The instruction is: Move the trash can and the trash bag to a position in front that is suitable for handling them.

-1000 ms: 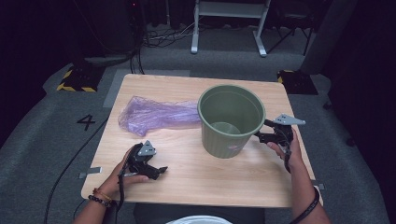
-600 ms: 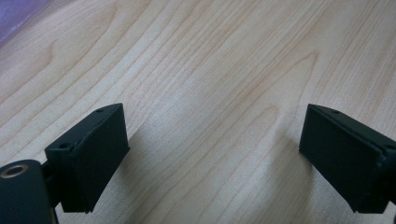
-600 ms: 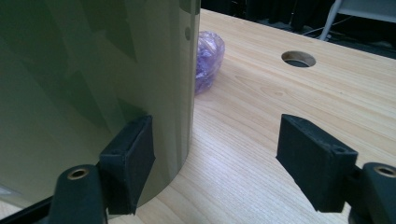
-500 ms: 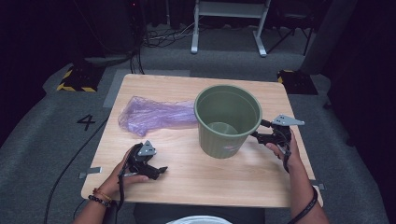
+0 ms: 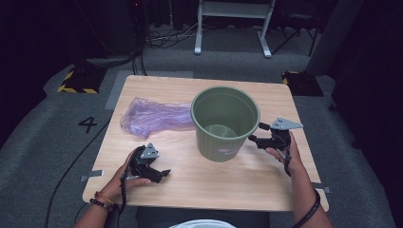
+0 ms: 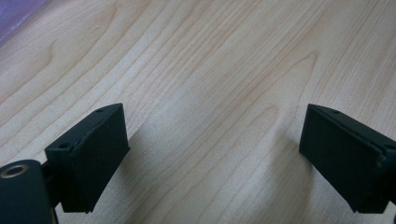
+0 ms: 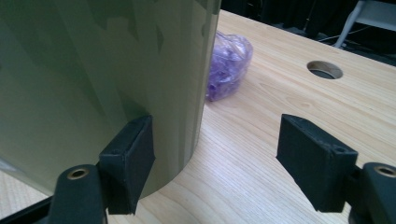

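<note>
Green bucket (image 5: 225, 122) upright mid-counter, slightly right of centre, mouth open. Right claw (image 5: 260, 134) at its right wall, low on the side; jaws apart, one pad against or just beside the wall in the right gripper view (image 7: 93, 88), the other clear over bare wood. Purple plastic bag (image 5: 154, 116) flat on the counter (image 5: 266, 185), left of bucket, touching it. Left claw (image 5: 161, 174) near-left on counter, jaws apart, nothing between them.
</note>
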Demonstrator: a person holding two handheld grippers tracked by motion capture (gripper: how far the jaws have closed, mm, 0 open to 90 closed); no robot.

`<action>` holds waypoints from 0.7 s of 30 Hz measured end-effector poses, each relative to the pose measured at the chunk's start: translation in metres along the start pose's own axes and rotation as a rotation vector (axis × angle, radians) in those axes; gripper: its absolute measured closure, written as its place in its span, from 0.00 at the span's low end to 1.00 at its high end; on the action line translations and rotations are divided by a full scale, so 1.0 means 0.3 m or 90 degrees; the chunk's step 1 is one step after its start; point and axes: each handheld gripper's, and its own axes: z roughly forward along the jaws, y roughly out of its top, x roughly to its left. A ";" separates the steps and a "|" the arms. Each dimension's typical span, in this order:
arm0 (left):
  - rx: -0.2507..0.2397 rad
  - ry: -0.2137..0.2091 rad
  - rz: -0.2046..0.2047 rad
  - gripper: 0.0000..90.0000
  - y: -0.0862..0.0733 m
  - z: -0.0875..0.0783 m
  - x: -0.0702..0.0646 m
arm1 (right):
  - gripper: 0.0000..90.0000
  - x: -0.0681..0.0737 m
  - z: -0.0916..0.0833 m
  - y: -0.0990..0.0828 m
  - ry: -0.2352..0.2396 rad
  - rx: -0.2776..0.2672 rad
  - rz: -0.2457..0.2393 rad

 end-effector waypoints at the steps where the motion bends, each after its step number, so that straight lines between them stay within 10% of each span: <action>1: 0.000 0.000 0.000 0.09 0.000 0.000 0.000 | 0.31 0.000 0.000 0.000 0.000 0.000 0.000; 21: 0.000 0.000 0.000 0.09 0.000 0.000 0.000 | 0.29 0.137 0.048 0.031 0.054 0.023 -0.088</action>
